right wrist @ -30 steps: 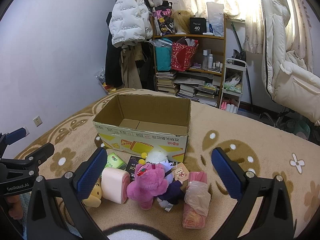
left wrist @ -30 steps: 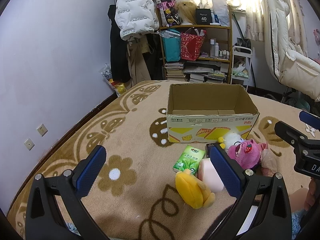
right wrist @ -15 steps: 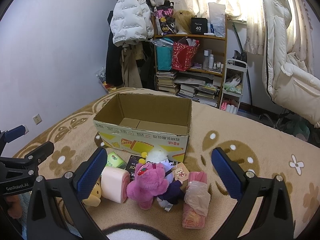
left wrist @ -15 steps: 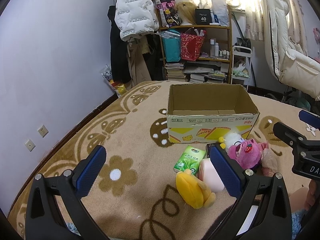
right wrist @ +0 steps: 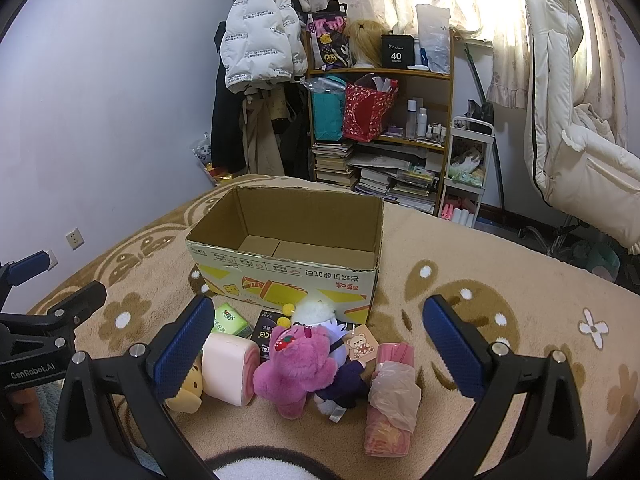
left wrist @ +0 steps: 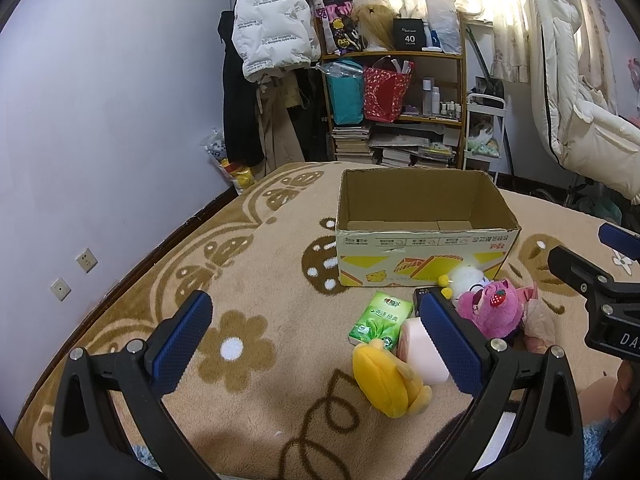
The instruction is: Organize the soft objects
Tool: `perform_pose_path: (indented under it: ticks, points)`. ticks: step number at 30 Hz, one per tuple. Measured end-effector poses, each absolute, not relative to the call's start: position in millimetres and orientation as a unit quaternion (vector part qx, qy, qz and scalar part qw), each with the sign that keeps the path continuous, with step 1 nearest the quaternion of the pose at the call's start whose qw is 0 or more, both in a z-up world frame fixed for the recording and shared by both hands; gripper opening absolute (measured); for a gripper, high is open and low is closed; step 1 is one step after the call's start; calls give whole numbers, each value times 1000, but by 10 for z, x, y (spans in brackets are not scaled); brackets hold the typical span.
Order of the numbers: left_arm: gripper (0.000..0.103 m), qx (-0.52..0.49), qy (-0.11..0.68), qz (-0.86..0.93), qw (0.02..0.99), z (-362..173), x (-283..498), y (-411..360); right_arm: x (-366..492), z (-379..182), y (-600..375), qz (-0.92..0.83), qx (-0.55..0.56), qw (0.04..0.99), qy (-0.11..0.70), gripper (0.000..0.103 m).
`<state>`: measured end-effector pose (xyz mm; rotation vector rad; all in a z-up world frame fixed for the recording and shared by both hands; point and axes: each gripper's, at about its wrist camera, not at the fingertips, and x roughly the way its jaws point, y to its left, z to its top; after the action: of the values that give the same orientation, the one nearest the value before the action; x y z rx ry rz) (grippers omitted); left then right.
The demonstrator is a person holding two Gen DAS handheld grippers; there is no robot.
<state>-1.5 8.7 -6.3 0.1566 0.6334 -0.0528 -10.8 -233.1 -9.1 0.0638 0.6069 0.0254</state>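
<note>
An open empty cardboard box (left wrist: pixel 424 232) (right wrist: pixel 288 264) stands on the patterned blanket. In front of it lie a yellow plush (left wrist: pixel 386 380) (right wrist: pixel 188 388), a pink foam roll (left wrist: pixel 420 346) (right wrist: pixel 230 368), a green tissue pack (left wrist: pixel 380 320) (right wrist: pixel 228 320), a magenta plush bear (left wrist: pixel 490 312) (right wrist: pixel 294 364), a white and purple plush (right wrist: pixel 320 316) and a pink bagged roll (right wrist: pixel 390 394). My left gripper (left wrist: pixel 316 344) is open and empty, low, left of the pile. My right gripper (right wrist: pixel 320 348) is open and empty, hovering over the pile.
A small black box (right wrist: pixel 268 330) lies among the toys. A cluttered shelf (left wrist: pixel 392 108) and hanging coats (left wrist: pixel 272 32) stand behind the bed. A white recliner (right wrist: pixel 576 152) is at the right. A wall (left wrist: pixel 100 120) runs along the left.
Both views have shifted very slightly. The objects and both open grippers stay where they were.
</note>
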Motion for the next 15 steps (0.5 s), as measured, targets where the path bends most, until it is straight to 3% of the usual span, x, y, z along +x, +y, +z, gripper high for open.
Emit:
perform_pose_path:
  ticks: [15]
  points:
    - [103,77,312,-26,947,-69,-21,99,-106,-82,-2334,15,33,954,297,103]
